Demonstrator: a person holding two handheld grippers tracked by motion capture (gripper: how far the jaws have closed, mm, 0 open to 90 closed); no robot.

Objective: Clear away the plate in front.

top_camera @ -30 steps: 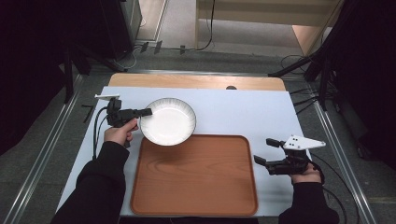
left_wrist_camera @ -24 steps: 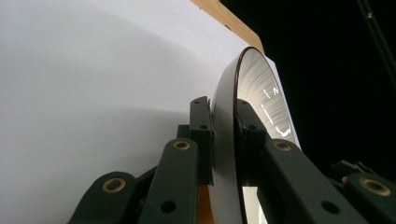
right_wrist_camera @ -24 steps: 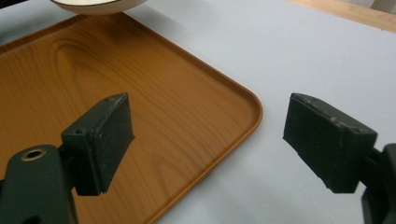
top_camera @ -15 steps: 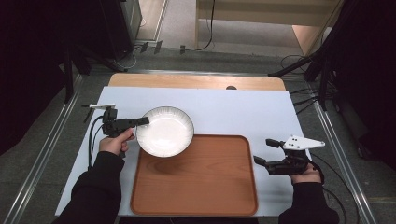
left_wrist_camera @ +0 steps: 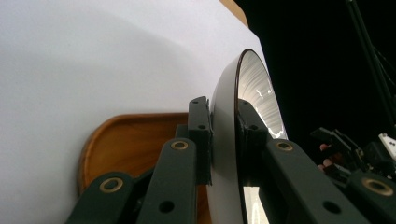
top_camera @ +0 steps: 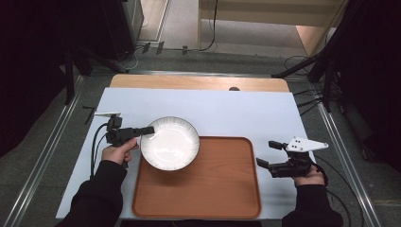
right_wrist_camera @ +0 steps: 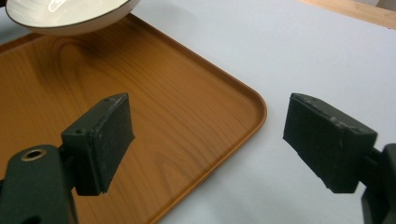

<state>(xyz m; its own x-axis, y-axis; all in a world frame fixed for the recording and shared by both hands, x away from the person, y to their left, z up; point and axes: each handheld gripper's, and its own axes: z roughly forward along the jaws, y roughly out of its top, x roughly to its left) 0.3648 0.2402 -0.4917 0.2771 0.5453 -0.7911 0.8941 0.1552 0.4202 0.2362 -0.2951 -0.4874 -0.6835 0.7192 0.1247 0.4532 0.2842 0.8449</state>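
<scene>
Above tray's (top_camera: 203, 189) far left corner, left gripper (top_camera: 144, 130) pinches white bowl (top_camera: 169, 143) by rim, jaws clamped either side of wall. Right gripper (top_camera: 265, 153) rests just beside tray, jaws wide, empty. Risk: one-sided rim grip lets bowl tilt or slip.

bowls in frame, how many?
1. The bowl is clamped at its rim by the left claw, over the tray's far-left corner.

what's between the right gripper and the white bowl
Only bare wooden tray lies between the right gripper and the white bowl, as the high view shows.
</scene>
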